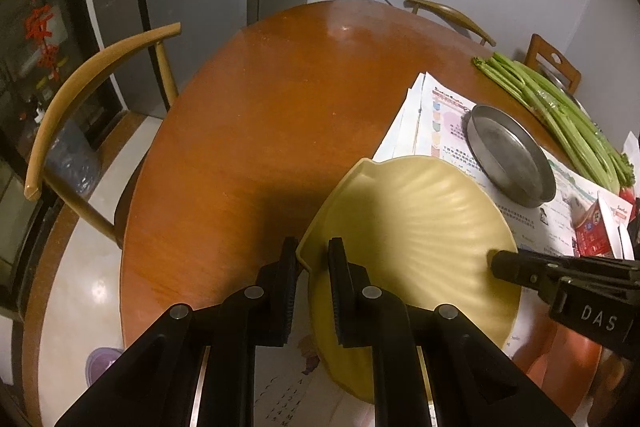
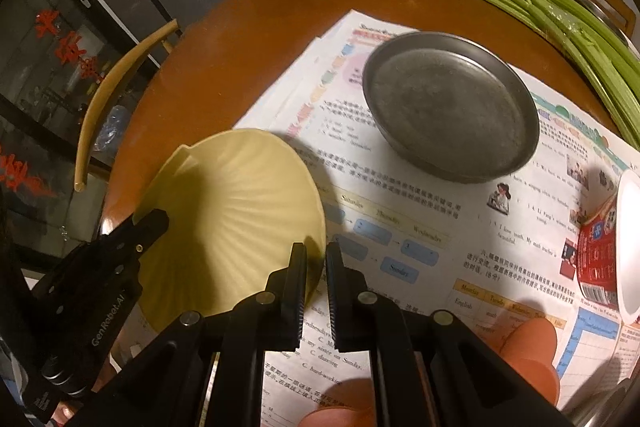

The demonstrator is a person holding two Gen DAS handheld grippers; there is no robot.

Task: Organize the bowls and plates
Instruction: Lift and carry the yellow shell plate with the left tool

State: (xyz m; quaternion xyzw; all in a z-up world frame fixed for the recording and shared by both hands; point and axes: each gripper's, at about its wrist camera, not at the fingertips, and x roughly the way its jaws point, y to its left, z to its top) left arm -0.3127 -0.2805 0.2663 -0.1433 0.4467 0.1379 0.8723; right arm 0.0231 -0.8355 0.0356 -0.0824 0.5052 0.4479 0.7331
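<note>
We hold the yellow shell-shaped plate (image 1: pixel 416 227) by its rim from two sides, tilted above the round wooden surface (image 1: pixel 260 115). Our left gripper (image 1: pixel 313 255) has its fingers (image 1: pixel 289 259) clamped on the plate's near-left edge; our right gripper (image 2: pixel 316 259) has one finger over the plate's right edge and one outside it, a narrow gap showing between them, so we cannot tell whether they press the rim.

Just beyond the plate, a grey metal dish (image 2: pixel 450 105) sits on spread printed worksheets (image 2: pixel 400 227). A bundle of green celery stalks (image 2: pixel 580 39) lies past the dish, toward the far edge. At the right, a red carton (image 2: pixel 596 259) stands against a white bowl rim (image 2: pixel 628 247). Wooden chairs (image 1: pixel 80 99) ring the surface.

The worksheets show "Sunday," "Saturday," "Thursday," "Wednesday" and "English." The right gripper's body reads "DAS" in the left view; the left one's reads "GenRobot.AI" in the right view. Red paper characters (image 1: pixel 38 15) hang on the glass door (image 1: pixel 32 99).
</note>
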